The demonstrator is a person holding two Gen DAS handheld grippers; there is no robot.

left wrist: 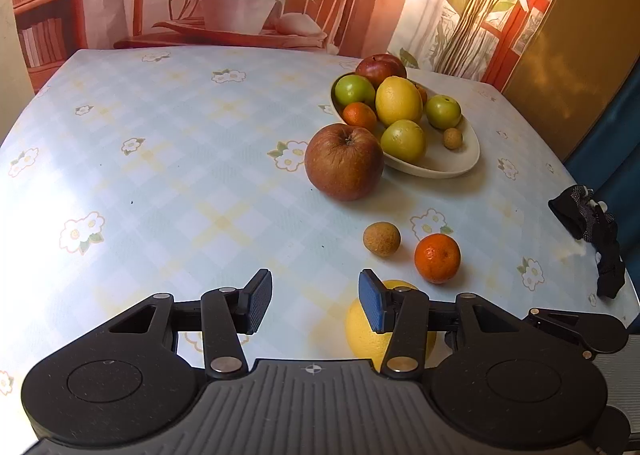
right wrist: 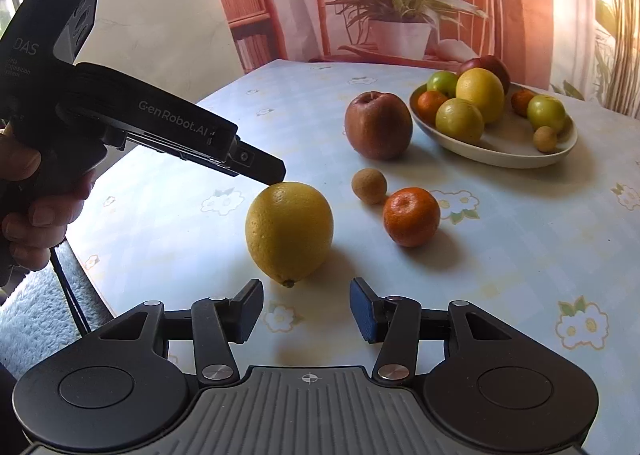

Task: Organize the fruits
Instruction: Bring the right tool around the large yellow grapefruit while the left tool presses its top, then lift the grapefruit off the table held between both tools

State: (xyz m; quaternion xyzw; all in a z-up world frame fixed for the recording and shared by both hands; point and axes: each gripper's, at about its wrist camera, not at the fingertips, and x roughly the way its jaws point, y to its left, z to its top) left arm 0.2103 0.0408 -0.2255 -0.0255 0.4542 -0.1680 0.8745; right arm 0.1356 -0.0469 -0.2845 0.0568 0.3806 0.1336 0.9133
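Note:
A loose yellow lemon [right wrist: 289,231] lies on the flowered tablecloth, just ahead of my right gripper [right wrist: 306,311], which is open with nothing between its fingers. In the right wrist view my left gripper [right wrist: 272,171], held by a hand [right wrist: 32,215], hovers with its tip just over the lemon's top. In its own view the left gripper [left wrist: 314,305] is open and holds nothing, and the lemon [left wrist: 366,331] shows below its right finger. Farther off lie a brown-red apple [left wrist: 344,163], a small tan longan [left wrist: 382,239] and a mandarin [left wrist: 437,258]. A cream oval bowl [left wrist: 448,171] holds several fruits.
A black cloth item [left wrist: 592,227] lies at the table's right edge. The bowl [right wrist: 500,159] stands at the far right, with the apple [right wrist: 378,125], longan [right wrist: 369,185] and mandarin [right wrist: 411,216] in front of it. A printed backdrop closes the far side.

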